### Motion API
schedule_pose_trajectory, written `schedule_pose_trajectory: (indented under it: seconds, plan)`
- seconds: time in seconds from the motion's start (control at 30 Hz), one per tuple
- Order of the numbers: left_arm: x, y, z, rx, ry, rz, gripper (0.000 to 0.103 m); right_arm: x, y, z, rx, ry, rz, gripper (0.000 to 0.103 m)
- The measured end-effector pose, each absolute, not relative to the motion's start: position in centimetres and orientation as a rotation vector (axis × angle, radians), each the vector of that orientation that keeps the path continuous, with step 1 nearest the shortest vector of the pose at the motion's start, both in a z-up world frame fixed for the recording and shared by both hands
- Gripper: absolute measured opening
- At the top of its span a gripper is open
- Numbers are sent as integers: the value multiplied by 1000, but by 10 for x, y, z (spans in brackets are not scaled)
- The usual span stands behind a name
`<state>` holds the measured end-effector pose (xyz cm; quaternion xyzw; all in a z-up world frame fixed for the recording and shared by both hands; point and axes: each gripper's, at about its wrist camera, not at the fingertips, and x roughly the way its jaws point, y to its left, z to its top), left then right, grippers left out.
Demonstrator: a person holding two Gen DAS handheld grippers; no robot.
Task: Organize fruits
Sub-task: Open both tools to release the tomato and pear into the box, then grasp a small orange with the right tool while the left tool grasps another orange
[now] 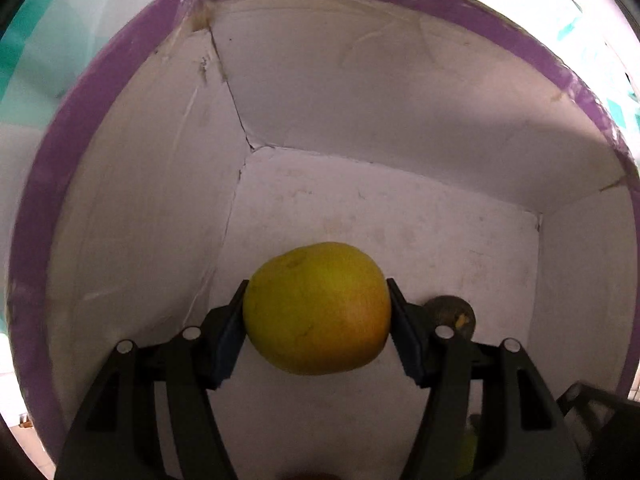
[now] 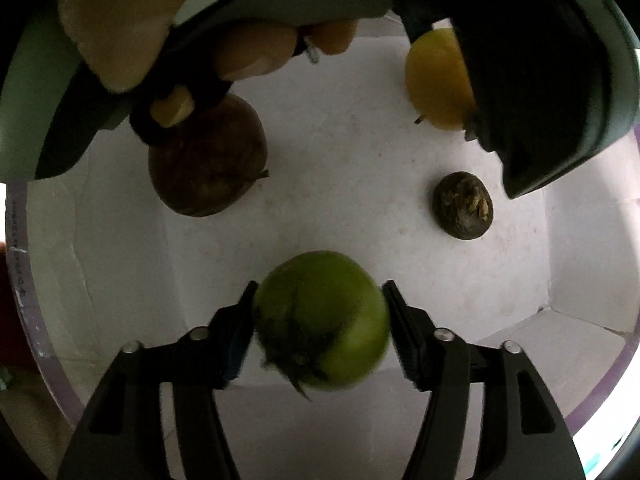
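Left fingers [image 1: 316, 312] clamp yellow fruit [image 1: 316, 308]; right fingers [image 2: 318, 316] flank green fruit [image 2: 322, 320].

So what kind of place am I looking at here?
Hard to say: nearly all you see is the inside of a white cardboard box with a purple rim, holding fruit: a brown one and a small dark one. Probably a home tabletop with a teal-patterned cloth.

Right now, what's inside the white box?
Inside the box: a green fruit, a brown fruit, a small dark fruit and a yellow fruit. The other gripper hides part of the floor.
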<state>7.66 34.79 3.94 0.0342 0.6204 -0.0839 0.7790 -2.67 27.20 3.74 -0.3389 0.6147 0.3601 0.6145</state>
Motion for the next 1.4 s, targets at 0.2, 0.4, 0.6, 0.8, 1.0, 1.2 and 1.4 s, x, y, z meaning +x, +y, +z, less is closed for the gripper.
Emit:
schedule_pose_trajectory:
  seconds: [0.2,0.4,0.6,0.8,1.0,1.2,1.4]
  plan:
    - [51,351,78,119,1195,-108,77,-32,256,54,-743,1248,808,83]
    - [-7,361,131,12,1053,24,93,-46,224,90,-551,1090,672,85]
    - [-64,369,168,-54,892,92,98,-62,210,136,-355,905,611,87]
    - [-117,346,196,-38,827,125,101,-82,195,168,-236,800,579,85]
    - [-136,285,208,-50,786,207,101,-107,138,185,-305,764,565,85]
    - [-137,169,218,75,722,114,101,-75,16,172,-168,886,476,85]
    - [-132,91,195,73,784,58,101,-67,-64,139,-131,976,411,80]
